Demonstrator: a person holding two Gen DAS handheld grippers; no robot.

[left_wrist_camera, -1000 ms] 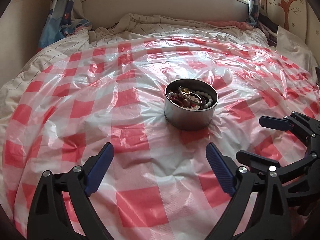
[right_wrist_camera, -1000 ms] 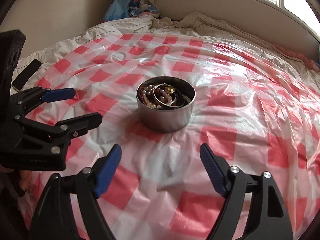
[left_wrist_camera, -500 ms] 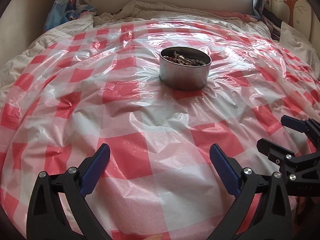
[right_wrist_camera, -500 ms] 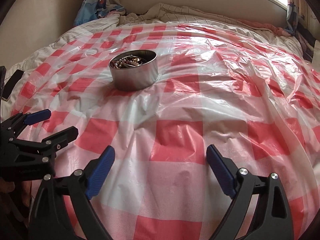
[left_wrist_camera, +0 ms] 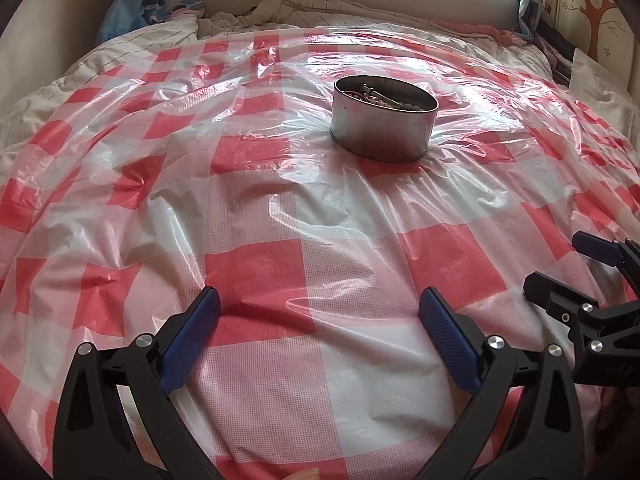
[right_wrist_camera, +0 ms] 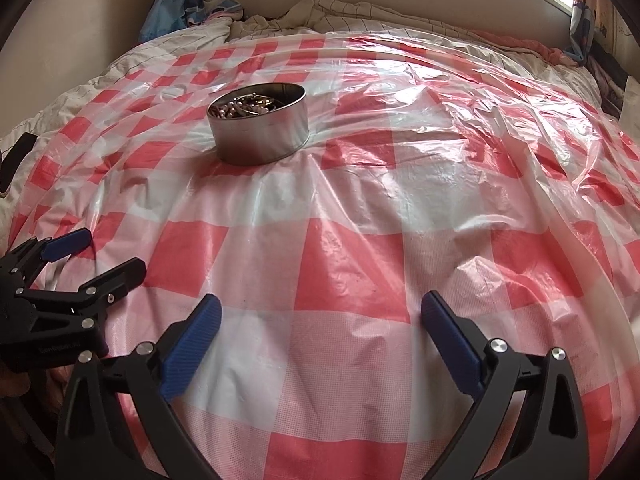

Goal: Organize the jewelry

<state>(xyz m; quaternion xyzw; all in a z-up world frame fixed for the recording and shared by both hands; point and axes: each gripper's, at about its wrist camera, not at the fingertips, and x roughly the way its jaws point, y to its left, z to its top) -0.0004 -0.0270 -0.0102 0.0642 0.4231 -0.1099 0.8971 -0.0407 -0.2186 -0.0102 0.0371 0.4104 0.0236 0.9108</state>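
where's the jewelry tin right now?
The jewelry tin sits on the red-checked plastic sheet, upper right of centre in the left wrist view and upper left of centre in the right wrist view.

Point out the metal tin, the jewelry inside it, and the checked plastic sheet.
metal tin point(right_wrist_camera: 262, 140): right wrist view, front wall.
jewelry point(right_wrist_camera: 244, 106): right wrist view, beads and rings inside the tin.
checked plastic sheet point(left_wrist_camera: 256, 268): left wrist view, bare red square.

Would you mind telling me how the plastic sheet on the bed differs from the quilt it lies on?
The plastic sheet is glossy with big red and white checks; the quilt is matt off-white with thin dark lines. The sheet shows fine, shiny crinkles, while the quilt bunches into thick soft folds at the far end. The sheet bears the metal tin; the quilt's bare part there does not. Both are wrinkled bed coverings.
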